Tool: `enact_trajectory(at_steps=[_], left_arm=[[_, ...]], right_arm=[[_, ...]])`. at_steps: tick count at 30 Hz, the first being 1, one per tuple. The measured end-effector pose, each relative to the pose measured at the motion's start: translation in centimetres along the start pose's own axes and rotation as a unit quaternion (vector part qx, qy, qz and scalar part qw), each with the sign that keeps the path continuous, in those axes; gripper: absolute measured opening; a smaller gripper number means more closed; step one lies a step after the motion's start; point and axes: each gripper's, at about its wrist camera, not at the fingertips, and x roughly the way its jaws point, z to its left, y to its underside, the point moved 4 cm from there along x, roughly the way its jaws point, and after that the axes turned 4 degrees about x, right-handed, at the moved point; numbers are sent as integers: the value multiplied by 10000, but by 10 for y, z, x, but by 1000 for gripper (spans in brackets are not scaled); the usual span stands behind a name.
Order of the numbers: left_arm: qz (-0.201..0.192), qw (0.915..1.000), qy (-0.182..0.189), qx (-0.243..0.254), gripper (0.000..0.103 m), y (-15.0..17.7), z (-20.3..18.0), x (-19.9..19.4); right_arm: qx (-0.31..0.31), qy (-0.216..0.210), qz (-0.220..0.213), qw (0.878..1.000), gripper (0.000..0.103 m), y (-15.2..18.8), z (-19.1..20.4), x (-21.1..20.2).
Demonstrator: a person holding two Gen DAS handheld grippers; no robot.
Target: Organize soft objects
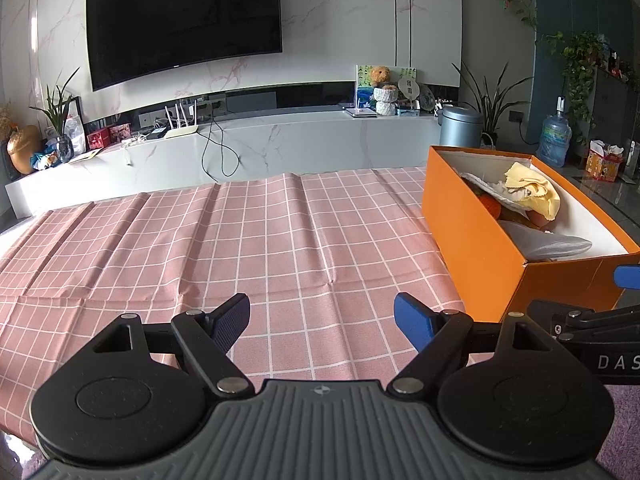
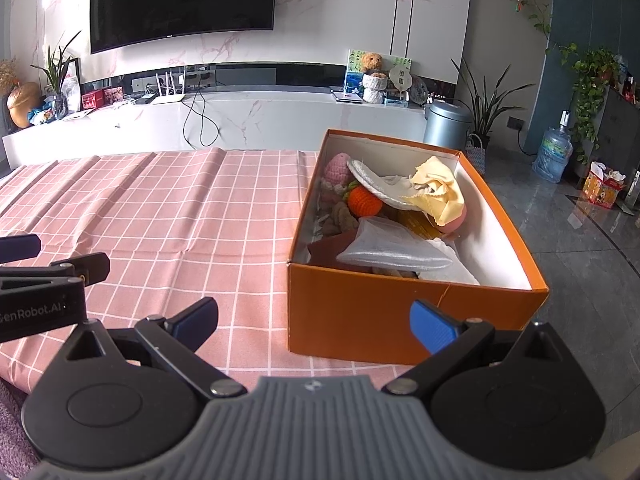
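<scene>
On the pink checked tablecloth (image 2: 180,216) stands an orange box (image 2: 400,312), filled with soft things — a yellow cloth (image 2: 440,192), an orange knitted ball (image 2: 364,202), a grey pad (image 2: 394,250). Left gripper (image 1: 322,322) and right gripper (image 2: 314,322) hover near it, both spread wide and holding nothing.

One orange cardboard box (image 2: 360,312) sits on one pink checked tablecloth (image 2: 180,220). Inside show one orange crocheted ball (image 2: 364,201), one pink crocheted ball (image 2: 336,171), one yellow cloth (image 2: 440,192).
</scene>
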Motion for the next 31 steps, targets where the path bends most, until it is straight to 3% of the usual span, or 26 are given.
enact_trajectory(at_steps=[31], left_arm=[[10, 10000, -4, -4, 96, 0, 1, 0]], right_arm=[[-36, -10, -11, 10000, 100, 1, 2, -1]])
